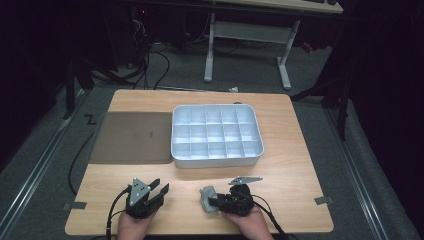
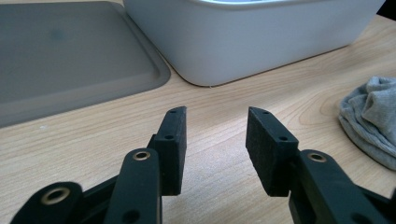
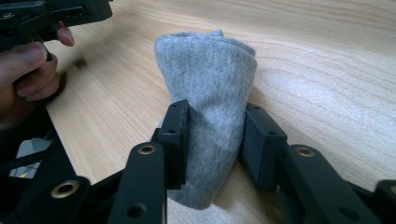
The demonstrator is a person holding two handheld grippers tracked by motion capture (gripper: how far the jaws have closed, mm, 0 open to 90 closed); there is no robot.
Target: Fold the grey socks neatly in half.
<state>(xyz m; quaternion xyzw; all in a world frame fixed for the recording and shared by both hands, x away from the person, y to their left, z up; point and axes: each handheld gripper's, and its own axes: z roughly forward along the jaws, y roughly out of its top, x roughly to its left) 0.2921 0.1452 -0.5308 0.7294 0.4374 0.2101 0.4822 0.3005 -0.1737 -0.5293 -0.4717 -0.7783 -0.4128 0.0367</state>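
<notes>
On the wooden tabletop (image 1: 280, 165), near its front edge, lies a rolled grey sock (image 1: 208, 198). The right gripper (image 1: 212, 202) has the sock between its jaws. The right gripper view shows this closely: both black pads press into the sock (image 3: 210, 107) from either side, pinching its knit inward, while the far end of the roll rests on the wood. From the high view the grip reads less clearly, since the sock is a small grey lump at the jaw tips.

The left gripper (image 1: 160, 186) sits well to the left of the sock, its jaws moderately parted with nothing between them. The left gripper view confirms bare wood between the pads (image 2: 173, 140) and catches the sock (image 2: 371, 119) at its right edge, apart from the jaws. That view also shows the rounded white wall of the compartment tray (image 2: 252, 42) and the corner of the grey lid (image 2: 70, 51) beside it. The high view reveals the tray's (image 1: 216, 159) grid of compartments and the lid (image 1: 132, 137) lying flat just left of it.
</notes>
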